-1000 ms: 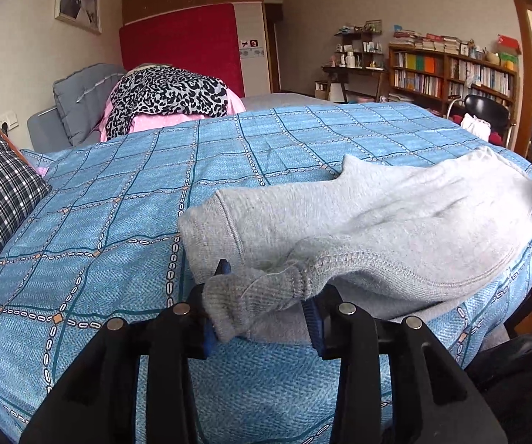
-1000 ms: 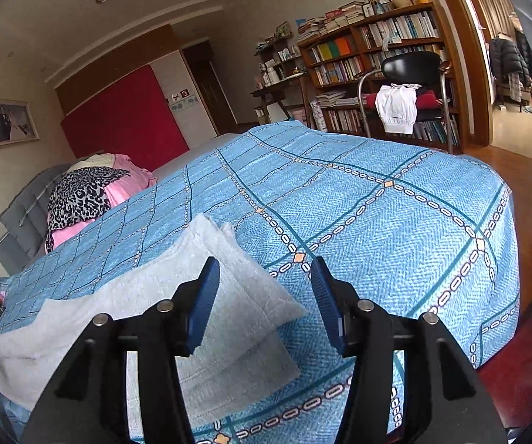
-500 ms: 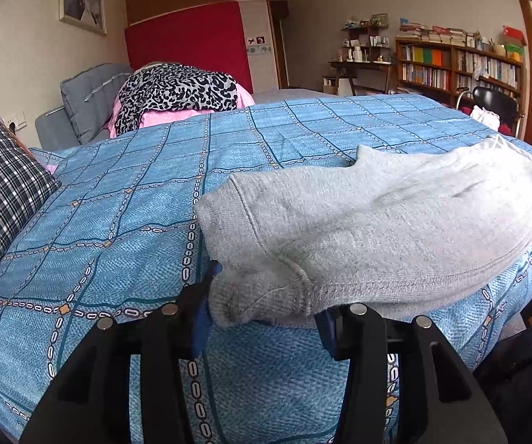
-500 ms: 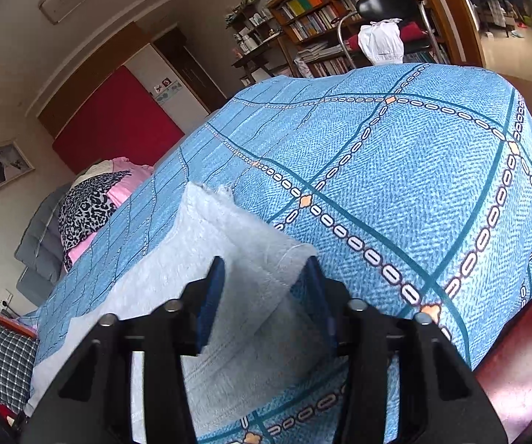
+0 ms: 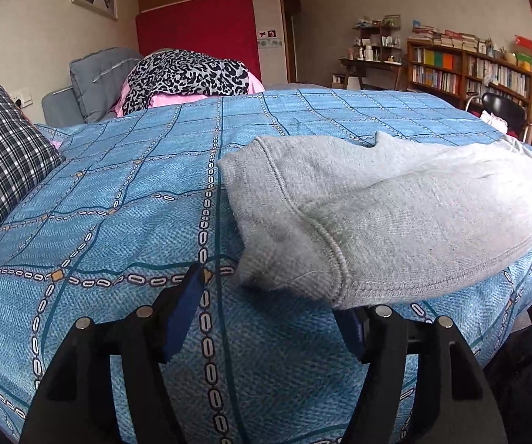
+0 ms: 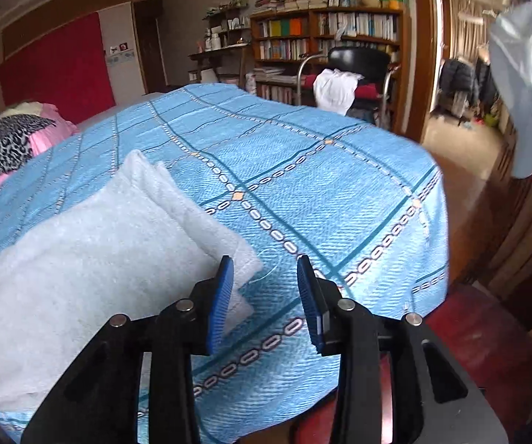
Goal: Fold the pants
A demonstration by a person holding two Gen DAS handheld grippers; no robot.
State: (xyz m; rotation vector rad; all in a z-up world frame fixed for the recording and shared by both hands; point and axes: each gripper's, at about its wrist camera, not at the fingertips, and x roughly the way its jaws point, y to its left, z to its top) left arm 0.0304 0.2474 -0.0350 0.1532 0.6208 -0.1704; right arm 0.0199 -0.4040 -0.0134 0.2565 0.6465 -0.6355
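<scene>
The grey sweatpants (image 5: 384,214) lie folded lengthwise on the blue patterned bedspread (image 5: 125,199), cuff ends toward me. My left gripper (image 5: 269,296) is open and empty; the cuff lies loose just ahead, its edge hiding the right fingertip. In the right wrist view the pants (image 6: 92,255) look pale grey at the lower left. My right gripper (image 6: 266,281) is open and empty, with its left finger (image 6: 223,296) over the pants' near corner and the bedspread (image 6: 302,170) showing between the fingers.
A plaid pillow (image 5: 3,170) lies at the left. A leopard-print and pink pile (image 5: 188,77) sits at the far end of the bed. A black chair with a white cloth (image 6: 343,81) and bookshelves (image 6: 325,33) stand beyond the bed. The bed's edge drops off at the right.
My left gripper opened and let go of the pants cuff, which dropped onto the bed. My right gripper swung right and sits at the pants' corner.
</scene>
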